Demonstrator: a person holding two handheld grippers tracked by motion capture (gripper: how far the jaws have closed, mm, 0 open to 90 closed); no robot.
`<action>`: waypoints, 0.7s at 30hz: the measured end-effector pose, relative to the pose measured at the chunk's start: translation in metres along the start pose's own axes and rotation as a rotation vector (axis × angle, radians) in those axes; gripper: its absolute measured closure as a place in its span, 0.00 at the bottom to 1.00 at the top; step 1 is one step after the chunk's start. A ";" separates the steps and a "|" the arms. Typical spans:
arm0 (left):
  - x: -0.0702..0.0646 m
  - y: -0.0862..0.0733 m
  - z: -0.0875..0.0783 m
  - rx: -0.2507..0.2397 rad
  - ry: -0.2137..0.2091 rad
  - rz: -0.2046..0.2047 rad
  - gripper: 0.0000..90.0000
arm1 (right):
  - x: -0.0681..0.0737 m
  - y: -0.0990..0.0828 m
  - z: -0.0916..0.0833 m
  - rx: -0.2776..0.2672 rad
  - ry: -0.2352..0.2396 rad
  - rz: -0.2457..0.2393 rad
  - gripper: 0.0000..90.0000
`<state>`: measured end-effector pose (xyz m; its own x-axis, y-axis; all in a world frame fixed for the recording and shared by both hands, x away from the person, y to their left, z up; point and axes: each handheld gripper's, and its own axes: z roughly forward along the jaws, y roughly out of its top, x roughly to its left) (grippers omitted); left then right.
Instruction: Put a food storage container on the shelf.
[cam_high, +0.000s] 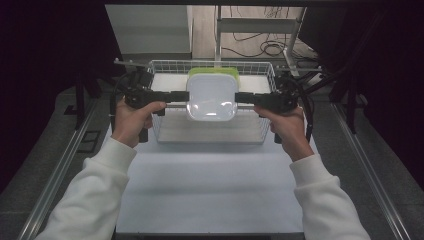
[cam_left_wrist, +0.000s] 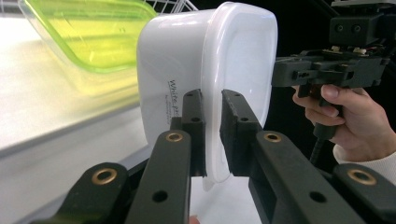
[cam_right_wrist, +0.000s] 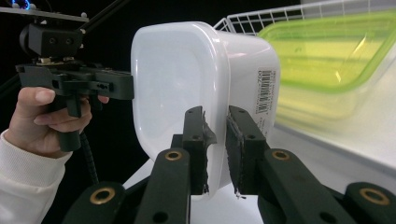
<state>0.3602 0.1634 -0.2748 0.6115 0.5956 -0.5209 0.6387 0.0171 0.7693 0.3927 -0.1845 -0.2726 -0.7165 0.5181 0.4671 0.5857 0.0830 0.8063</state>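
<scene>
Black, matte and studded with brass-coloured pivots, the jaws of the left gripper (cam_left_wrist: 212, 133) are clamped on the thin projecting rim of a white container (cam_left_wrist: 205, 70), one pad on the wall side and one on the lid side. The right gripper (cam_right_wrist: 215, 149) pinches the opposite rim the same way, its pads lined with a rough, slightly frayed dark material. The container is smooth, glossy, translucent white plastic, a squarish box with rounded corners; small printed lettering runs along one wall and a barcode label sits on the other. In the high view it hangs level between the two grippers, its broad glossy face up, above a white wire basket (cam_high: 160, 67) of thin welded grid with a pale flat bottom. Just behind the white container, inside the basket, lies a green container (cam_high: 214, 71), translucent lime plastic with a rolled lip, shallow and rounded like the white one. The basket stands at the far end of a plain white table (cam_high: 210, 190), and white sleeves cover both forearms.
</scene>
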 end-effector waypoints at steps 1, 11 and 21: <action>0.000 0.000 0.000 0.000 0.000 0.000 0.89 | 0.000 0.000 0.000 0.000 0.000 0.000 0.87; 0.012 0.024 0.002 -0.014 -0.021 -0.018 0.89 | -0.003 0.027 0.004 -0.001 -0.004 -0.006 0.86; 0.019 0.043 0.007 -0.014 -0.008 -0.031 0.89 | -0.016 0.041 0.014 -0.010 -0.008 0.033 0.86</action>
<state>0.4025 0.1702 -0.2540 0.5949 0.5884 -0.5477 0.6511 0.0468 0.7575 0.4335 -0.1777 -0.2518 -0.6939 0.5273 0.4903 0.6047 0.0571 0.7944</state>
